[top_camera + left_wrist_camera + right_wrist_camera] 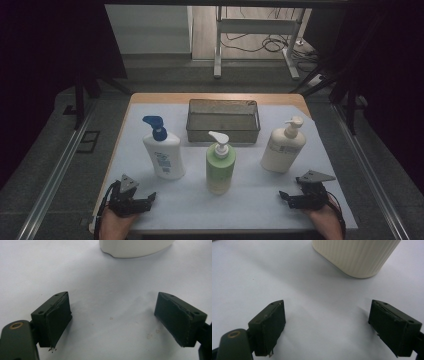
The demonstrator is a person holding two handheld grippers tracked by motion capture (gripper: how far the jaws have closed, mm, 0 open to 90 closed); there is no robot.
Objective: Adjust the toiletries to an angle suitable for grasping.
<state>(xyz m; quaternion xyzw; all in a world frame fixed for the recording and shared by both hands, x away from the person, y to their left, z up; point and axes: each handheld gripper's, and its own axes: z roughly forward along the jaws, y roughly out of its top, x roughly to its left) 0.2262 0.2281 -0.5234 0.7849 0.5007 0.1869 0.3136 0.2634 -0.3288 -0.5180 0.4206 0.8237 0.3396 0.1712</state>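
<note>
Metal mesh basket (223, 134) sits empty behind three pump bottles; both claws, left claw (145, 201) and right claw (287, 198), rest released on the surface (250, 200).

three pump bottles total, one white with a blue pump (163, 152) at left of frame, one green (220, 165) in the middle, one cream (283, 147) at right, one metal mesh basket (223, 134) behind them, two handheld grippers, left gripper (146, 202) and right gripper (285, 197), near the bottom edge

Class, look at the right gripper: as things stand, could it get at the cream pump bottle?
Probably yes. The right gripper rests open on the mat, and the cream pump bottle stands just ahead with nothing between them.
</note>
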